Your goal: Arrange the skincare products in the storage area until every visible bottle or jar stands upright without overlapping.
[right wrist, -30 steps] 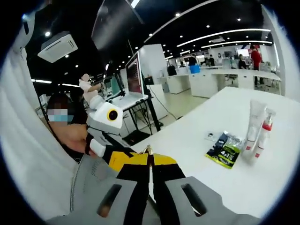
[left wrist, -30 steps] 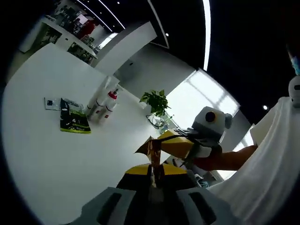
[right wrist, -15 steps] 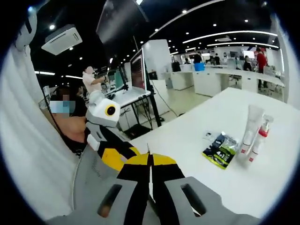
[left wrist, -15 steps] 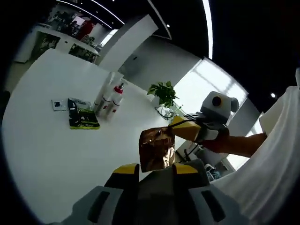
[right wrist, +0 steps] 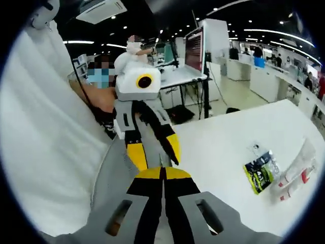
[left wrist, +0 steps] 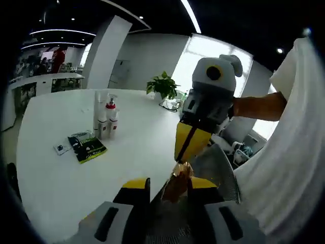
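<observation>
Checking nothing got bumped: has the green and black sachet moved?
No. The green and black sachet still lies beside the white red-capped bottles; the camera moved.

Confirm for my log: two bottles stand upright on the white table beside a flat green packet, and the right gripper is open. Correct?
Not quite: the right gripper is shut, jaws pressed together in the right gripper view. The bottles do stand upright on the white table beside the flat green packet.

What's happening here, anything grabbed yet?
A person holds both claws close together, away from the products. The right claw is shut, its tip at a crinkly brown scrap sitting between the left claw's parted jaws; which one grips it is unclear. On the white table, two bottles stand upright beside a flat green sachet, untouched.
</observation>
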The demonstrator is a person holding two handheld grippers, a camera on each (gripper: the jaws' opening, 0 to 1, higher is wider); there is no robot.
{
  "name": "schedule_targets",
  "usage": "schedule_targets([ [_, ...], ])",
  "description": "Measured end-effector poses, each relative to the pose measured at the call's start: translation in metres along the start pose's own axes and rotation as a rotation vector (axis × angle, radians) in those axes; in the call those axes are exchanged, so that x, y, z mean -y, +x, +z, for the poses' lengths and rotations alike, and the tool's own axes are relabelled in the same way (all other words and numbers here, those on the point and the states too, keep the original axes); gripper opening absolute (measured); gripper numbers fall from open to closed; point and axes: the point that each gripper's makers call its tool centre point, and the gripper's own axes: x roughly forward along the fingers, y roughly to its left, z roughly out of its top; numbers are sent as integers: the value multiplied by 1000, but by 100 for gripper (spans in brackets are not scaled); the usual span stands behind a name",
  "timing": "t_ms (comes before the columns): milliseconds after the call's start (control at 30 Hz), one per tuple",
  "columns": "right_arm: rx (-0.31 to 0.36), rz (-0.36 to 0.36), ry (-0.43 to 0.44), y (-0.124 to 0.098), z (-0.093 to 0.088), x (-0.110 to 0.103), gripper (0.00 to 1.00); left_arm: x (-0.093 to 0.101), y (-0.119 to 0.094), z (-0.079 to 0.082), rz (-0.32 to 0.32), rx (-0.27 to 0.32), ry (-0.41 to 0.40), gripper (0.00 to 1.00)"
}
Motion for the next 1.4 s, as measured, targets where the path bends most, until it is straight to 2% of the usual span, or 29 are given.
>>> schedule_targets([
  [33,-16,20,-3,1,-1,-3,0,3,1,-6,-18,-23,5,17],
  [67,-41,23,-29,3,-2,-2,0,2,2,-6,-10,-16,-7,18],
  [133,-80,55,-37,5,-5,-7,0,8,2,-11,-46,-13,-59,17],
  [267,-95,79,-43,11,-4,-9,0,7,-1,-15,-52,17,-119,4],
  [333,-90,66,-54,14,-3,-5,0,8,-3,-14,-73,48,-178,2],
  [400,-59,57,-8,17,2,1,3,0,-6,-12,-44,67,-225,1],
  [433,-14,7,19,18,8,12,7,-1,-7,-8,-53,86,-240,1],
  [467,-4,8,24,17,9,13,9,-1,-8,0,-67,128,-273,1],
  [500,32,-2,70,15,14,16,11,-4,-13,11,-79,190,-304,1],
  [533,98,-37,113,11,21,24,12,-9,-19,18,-86,241,-338,1],
  [567,136,-56,127,8,25,28,13,-12,-23,21,-89,273,-367,1],
  [633,212,-102,203,2,27,40,23,-17,-36,30,-118,366,-443,1],
  [667,238,-100,312,1,24,44,26,-19,-43,36,-144,419,-484,1],
  [700,259,-76,393,2,23,43,26,-19,-47,39,-161,451,-493,1],
  [733,304,-16,508,2,25,39,22,-20,-52,41,-176,481,-506,1],
  [767,334,18,567,3,28,36,20,-23,-54,40,-167,484,-506,1],
  [867,456,65,670,4,43,37,10,-26,-52,33,-164,470,-526,1],
  [900,484,68,730,6,45,42,11,-28,-54,34,-159,487,-531,1],
  [967,511,86,770,8,49,42,6,-29,-58,38,-170,518,-550,1],
  [1067,466,86,776,18,43,46,4,-33,-56,36,-150,505,-566,1],
  [1200,463,111,790,18,46,49,0,-38,-55,34,-141,505,-617,2],
  [1300,472,103,807,17,48,53,0,-38,-48,29,-139,452,-665,3],
  [1400,461,80,792,18,46,55,0,-36,-40,23,-113,382,-632,3],
])
